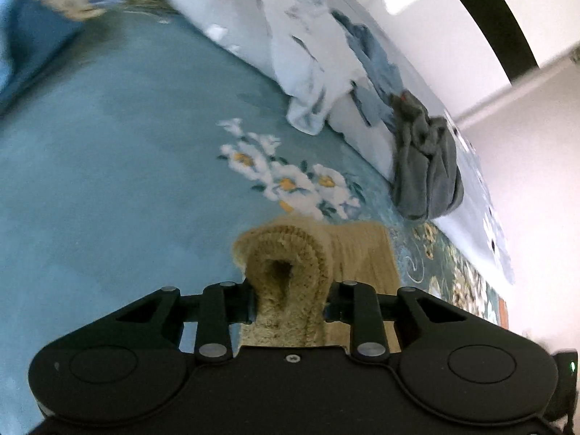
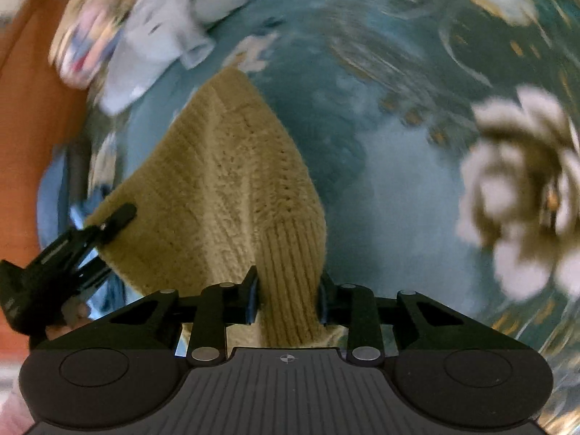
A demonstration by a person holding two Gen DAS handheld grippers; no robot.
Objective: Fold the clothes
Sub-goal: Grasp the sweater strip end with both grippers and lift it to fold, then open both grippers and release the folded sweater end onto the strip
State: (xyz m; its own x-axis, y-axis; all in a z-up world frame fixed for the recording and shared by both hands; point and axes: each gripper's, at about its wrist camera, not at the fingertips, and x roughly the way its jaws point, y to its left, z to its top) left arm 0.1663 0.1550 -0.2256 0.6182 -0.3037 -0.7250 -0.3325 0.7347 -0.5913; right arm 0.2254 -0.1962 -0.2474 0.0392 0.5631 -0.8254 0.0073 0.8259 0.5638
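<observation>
Left gripper (image 1: pixel 289 299) and right gripper (image 2: pixel 288 299) each clamp the tan knit sweater (image 2: pixel 224 181) (ribbed hem); keep it taut above the floral bedspread (image 1: pixel 108 181).

Support surface: teal floral bedspread (image 1: pixel 108 166)

White-and-yellow flower print (image 1: pixel 286 177) marks its middle. Directly on it lie a pale patterned quilt (image 1: pixel 290 43) bunched along the far edge, a crumpled grey garment (image 1: pixel 427 166) touching that quilt, and, at the blurred upper-left corner, what may be blue fabric (image 1: pixel 21 36).
</observation>
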